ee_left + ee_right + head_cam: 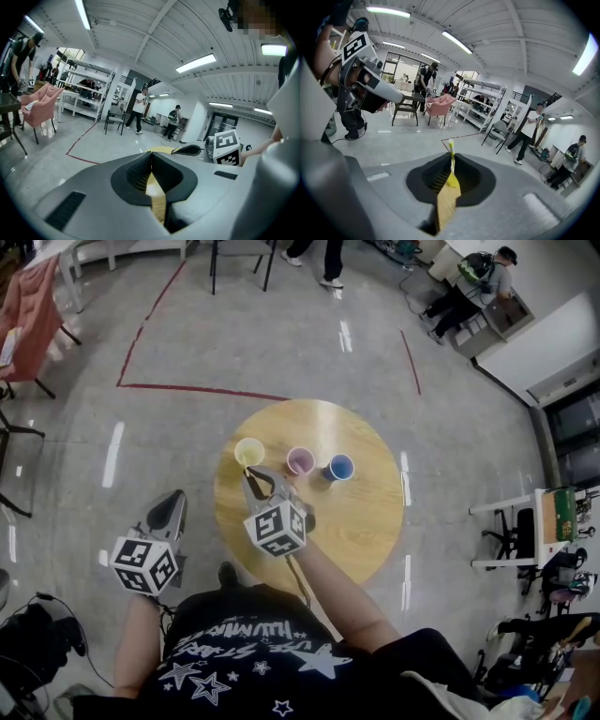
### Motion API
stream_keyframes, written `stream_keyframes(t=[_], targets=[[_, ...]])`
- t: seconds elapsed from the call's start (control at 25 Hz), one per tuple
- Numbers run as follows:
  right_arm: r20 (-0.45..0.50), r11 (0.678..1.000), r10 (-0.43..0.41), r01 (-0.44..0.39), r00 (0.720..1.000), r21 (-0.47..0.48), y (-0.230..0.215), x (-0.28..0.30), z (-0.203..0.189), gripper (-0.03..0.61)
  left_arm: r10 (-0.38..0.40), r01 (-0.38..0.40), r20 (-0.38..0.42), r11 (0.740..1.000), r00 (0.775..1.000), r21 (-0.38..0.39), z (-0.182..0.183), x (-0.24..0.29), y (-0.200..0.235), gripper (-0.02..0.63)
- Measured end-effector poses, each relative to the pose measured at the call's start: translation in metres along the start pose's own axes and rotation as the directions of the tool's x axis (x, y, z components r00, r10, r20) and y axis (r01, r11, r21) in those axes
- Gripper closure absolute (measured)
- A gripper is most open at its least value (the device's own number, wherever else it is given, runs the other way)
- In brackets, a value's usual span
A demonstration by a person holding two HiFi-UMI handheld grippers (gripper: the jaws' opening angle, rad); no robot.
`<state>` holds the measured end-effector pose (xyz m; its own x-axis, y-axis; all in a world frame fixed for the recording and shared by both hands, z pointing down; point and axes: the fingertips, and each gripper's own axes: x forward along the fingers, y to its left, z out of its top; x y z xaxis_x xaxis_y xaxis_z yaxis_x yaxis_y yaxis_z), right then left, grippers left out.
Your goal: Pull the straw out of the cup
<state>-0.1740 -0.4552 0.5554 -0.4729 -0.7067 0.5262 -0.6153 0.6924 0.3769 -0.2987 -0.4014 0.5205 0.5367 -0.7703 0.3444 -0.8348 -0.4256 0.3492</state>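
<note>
Three cups stand in a row on the round wooden table (pixel 361 517): a yellow cup (pixel 249 452), a pink cup (pixel 300 460) and a blue cup (pixel 340 467). My right gripper (pixel 251 476) reaches over the table's left part to the yellow cup's near rim. In the right gripper view a white-and-yellow straw (pixel 451 149) stands up between the jaws, and the right gripper (pixel 451 161) is shut on it, with the yellow cup (pixel 453 181) just below. My left gripper (pixel 172 509) hangs beside the table's left edge over the floor. The left gripper (pixel 151 158) is shut with nothing in it.
Red tape lines (pixel 141 352) mark the floor beyond the table. A pink-draped chair (pixel 28 310) stands far left, a dark chair (pixel 239 259) at the back. People (pixel 314 259) stand in the background, one at a desk (pixel 478 287) at the far right.
</note>
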Motion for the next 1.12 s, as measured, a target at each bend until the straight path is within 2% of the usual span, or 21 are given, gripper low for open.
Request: stream_keyframes(t=[0.48,1.12], targets=[[0.047,0.999,-0.029,0.028,0.998,0.03,-0.003,-0.02,0.015,0.558,-0.005,0.005,-0.001,1.0,1.0,0.012,-0.003,-0.011,-0.005,0.607],[0.143,0.995,-0.077,0.068,0.987,0.067,-0.023,-0.1,0.012,0.558,-0.012,0.01,0.026,0.998,1.0,0.057,-0.008,-0.019,-0.085,0.607]])
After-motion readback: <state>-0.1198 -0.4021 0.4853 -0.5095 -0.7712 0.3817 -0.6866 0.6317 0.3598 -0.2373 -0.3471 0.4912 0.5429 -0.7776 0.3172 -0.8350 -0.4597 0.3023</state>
